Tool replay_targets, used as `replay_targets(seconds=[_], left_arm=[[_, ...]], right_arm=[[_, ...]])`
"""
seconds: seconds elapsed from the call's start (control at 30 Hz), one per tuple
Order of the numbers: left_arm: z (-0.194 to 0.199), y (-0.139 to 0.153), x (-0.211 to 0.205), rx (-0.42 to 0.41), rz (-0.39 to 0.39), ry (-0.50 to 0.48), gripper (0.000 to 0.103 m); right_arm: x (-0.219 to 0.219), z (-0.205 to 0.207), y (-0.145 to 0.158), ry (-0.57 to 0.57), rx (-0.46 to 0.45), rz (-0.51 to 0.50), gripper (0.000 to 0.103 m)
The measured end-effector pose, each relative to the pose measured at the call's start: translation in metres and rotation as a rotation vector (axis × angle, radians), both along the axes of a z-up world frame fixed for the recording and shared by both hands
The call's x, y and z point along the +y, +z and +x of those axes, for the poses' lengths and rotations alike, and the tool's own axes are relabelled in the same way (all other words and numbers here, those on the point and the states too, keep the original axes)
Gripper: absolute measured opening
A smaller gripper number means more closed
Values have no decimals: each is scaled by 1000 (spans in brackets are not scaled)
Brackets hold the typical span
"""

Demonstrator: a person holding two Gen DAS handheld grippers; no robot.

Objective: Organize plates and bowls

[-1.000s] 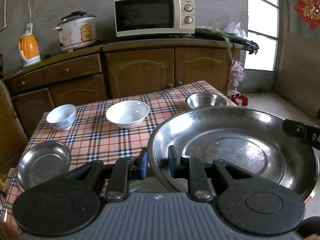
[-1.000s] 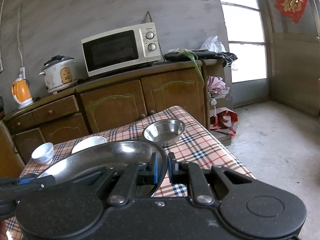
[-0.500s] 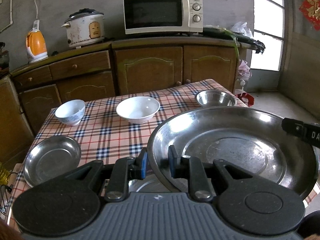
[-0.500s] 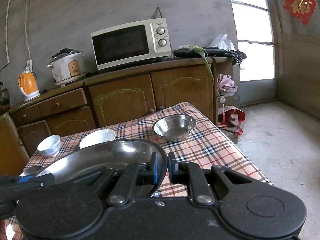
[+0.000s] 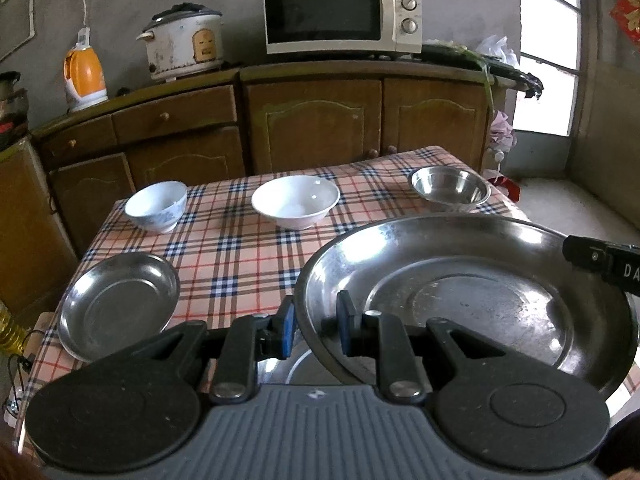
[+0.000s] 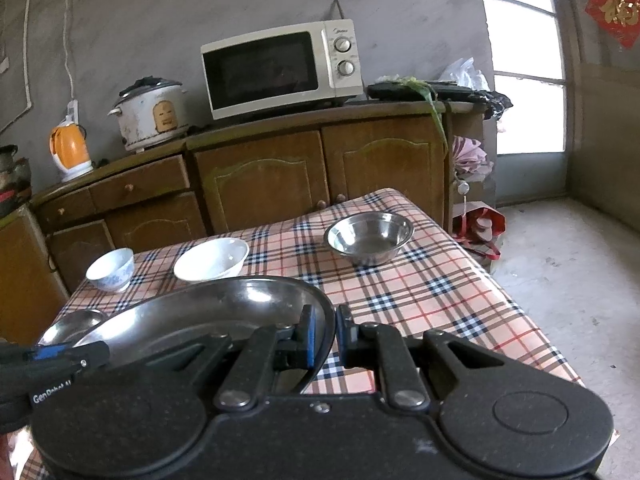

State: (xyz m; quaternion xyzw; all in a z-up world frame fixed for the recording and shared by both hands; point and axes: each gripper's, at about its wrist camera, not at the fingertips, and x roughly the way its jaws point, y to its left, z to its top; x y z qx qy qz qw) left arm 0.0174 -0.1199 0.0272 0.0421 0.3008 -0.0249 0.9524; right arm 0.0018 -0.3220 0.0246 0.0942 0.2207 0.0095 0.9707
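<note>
2 grippers share 1 load: the large steel plate [image 5: 472, 300] is held off the table [image 5: 240, 256], pinched at opposite rim points. Left gripper [image 5: 315, 328] is clamped on the near-left rim, 1 blue pad outside the wall and 1 inside. Right gripper [image 6: 325, 332] is clamped on the far-right rim the same way; its body shows at the plate's right edge in the left view.

Another steel piece sits under the large plate near the left gripper; mostly hidden, can't tell what it is. Small steel plate [image 5: 116, 304] is at the table's near-left corner. Back row, well apart from each other: blue-patterned bowl [image 5: 157, 206], white bowl [image 5: 295, 200], steel bowl [image 5: 450, 190].

My read: this is a carry or placement of the large plate, likely as the base of a plate stack.

How to do it well:
- Keep both grips matched in height, so the plate stays level and the rim isn't twisted out of the pads.
- Move both hands at 1 speed; spreading them pulls the rim off.
- Pick the landing spot before descending. Bare cloth in the table middle looks easiest.
- Set it flat, then release both sides together. Releasing 1 side early risks a tip and a slide on the slick cloth.
</note>
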Motion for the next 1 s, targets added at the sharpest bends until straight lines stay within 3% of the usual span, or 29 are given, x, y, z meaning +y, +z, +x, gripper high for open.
replay_targets(seconds=[0.5, 1.0], left_arm=[[-2, -15, 12, 44, 11, 20, 22], [1, -41, 24, 116, 33, 30, 22]], right_arm=[[14, 7, -16, 37, 53, -3, 16], [25, 19, -50, 75, 156, 7, 16]])
